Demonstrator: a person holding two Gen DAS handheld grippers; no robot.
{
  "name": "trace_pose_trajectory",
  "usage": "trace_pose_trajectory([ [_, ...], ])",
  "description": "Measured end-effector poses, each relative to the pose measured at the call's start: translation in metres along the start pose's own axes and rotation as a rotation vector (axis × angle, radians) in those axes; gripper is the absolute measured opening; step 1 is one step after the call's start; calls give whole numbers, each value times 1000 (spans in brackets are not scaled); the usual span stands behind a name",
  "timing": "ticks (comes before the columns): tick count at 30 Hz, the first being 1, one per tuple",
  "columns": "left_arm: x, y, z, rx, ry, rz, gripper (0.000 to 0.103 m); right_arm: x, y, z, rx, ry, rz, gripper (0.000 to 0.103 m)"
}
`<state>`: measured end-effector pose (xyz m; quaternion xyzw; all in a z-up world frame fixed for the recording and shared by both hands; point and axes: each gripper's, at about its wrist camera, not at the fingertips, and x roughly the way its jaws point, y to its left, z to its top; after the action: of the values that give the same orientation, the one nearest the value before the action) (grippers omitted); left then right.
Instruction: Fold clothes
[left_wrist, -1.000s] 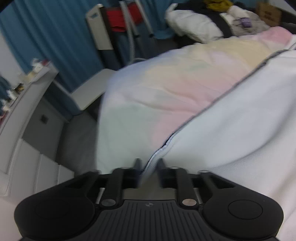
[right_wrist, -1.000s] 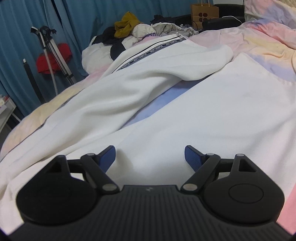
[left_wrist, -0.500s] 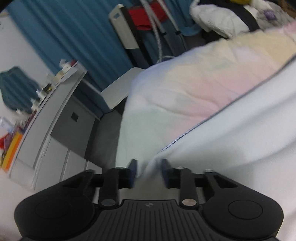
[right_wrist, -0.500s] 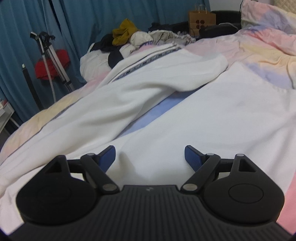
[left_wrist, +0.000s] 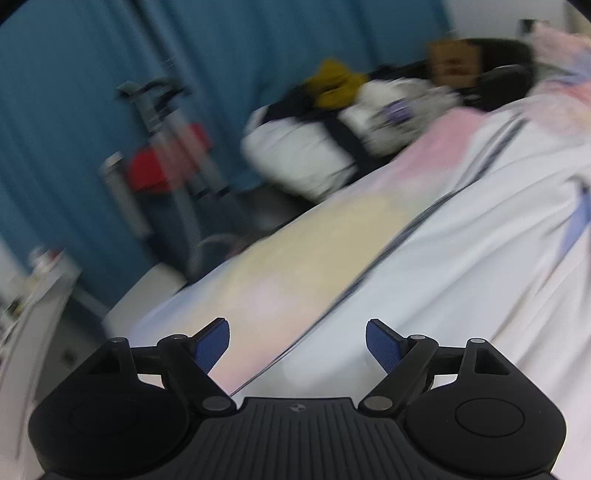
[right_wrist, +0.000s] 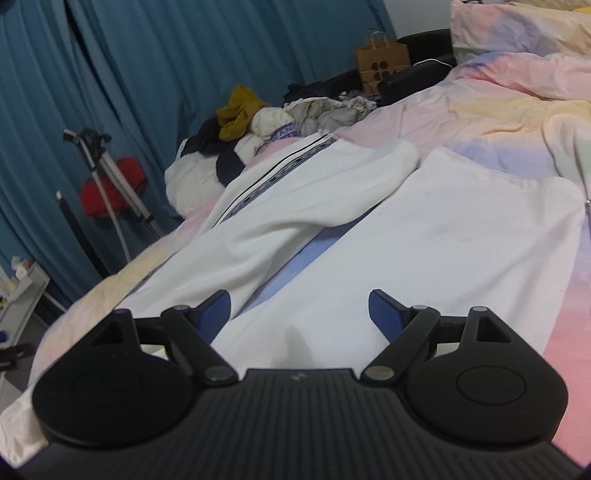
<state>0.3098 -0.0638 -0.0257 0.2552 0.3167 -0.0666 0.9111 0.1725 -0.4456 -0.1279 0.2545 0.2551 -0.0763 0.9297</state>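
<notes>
A white garment (right_wrist: 443, 236) with a dark patterned side stripe lies spread on the pastel bedspread (right_wrist: 498, 107). One part is folded across the other, and a blue lining strip shows between them. In the blurred left wrist view the same white garment (left_wrist: 461, 266) fills the right half, its dark-edged hem running diagonally. My left gripper (left_wrist: 297, 339) is open above that hem, holding nothing. My right gripper (right_wrist: 299, 312) hangs open over the near white cloth, with nothing between its fingers.
A pile of unfolded clothes (right_wrist: 266, 122) sits at the far end of the bed. A tripod (right_wrist: 107, 177) and a red item stand by the blue curtain (right_wrist: 147, 74). A brown paper bag (right_wrist: 382, 64) and a white shelf unit (left_wrist: 33, 295) are also around.
My left gripper was shut on the garment's hem and now stands open, swung right toward the bed. The right gripper has pulled back a little and stays open.
</notes>
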Motion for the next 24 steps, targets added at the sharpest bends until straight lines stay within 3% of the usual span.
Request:
trace_pose_trajectory([
  [4, 27, -82, 59, 49, -65, -116, 83, 5, -9, -1, 47, 2, -20, 83],
  [12, 92, -237, 141, 189, -147, -230, 82, 13, -29, 0, 150, -2, -30, 83],
  [19, 176, -297, 194, 281, -157, -284, 75, 31, -49, -2, 259, 22, -43, 84],
  [21, 204, -310, 200, 314, -118, -265, 68, 37, -54, -3, 290, 31, -48, 84],
  [24, 235, -318, 202, 334, -104, -291, 69, 46, -58, -6, 315, 51, -44, 84],
])
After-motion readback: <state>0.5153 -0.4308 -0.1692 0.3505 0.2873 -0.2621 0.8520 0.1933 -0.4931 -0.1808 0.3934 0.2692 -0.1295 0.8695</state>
